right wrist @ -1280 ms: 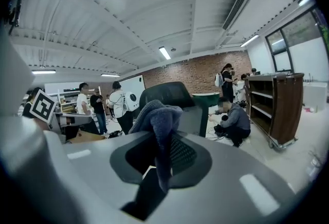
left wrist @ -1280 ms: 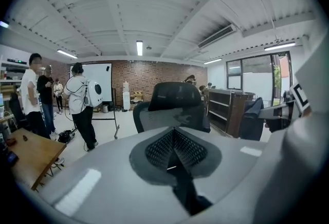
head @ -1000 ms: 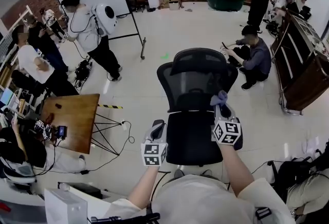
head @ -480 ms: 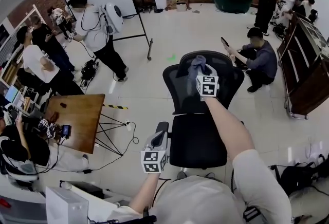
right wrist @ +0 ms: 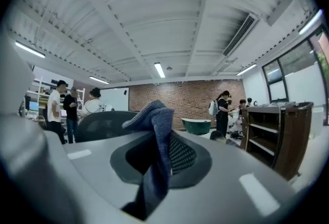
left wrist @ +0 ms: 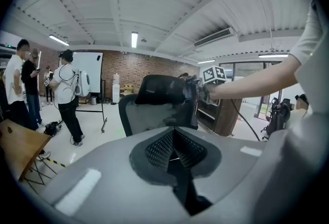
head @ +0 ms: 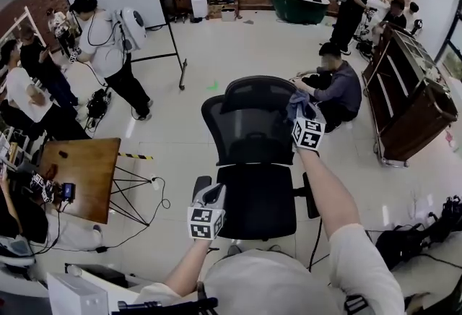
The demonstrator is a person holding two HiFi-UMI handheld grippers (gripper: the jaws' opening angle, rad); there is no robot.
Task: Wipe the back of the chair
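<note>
**Right claw** (right wrist: 159, 153): closed on a cloth (right wrist: 154, 120), pinched mid-fold, with a bunched tip standing proud above the jaws.
- The cloth is blue-grey with a fine knitted weave.
- Judged light, limp and soft. It should mould to a surface, but it may drag on open mesh.

**Position:** in the head view the right claw (head: 298, 115) is at the upper right edge of the chair back (head: 245, 126). The cloth (head: 294, 100) is against or just beside the frame; contact cannot be confirmed.

**Chair back:** black mesh stretched in a curved rigid frame, with the headrest (head: 256, 88) above it.
- Judged that the mesh yields under pressure and the frame does not.
- The chair's base is hidden. It may swivel when pushed.

**Left claw** (left wrist: 174, 151): jaws together, nothing between them. It is low at the left edge of the chair's seat (head: 256, 201), beside the armrest (head: 199, 185). That armrest is the likeliest steadying hold.
</note>
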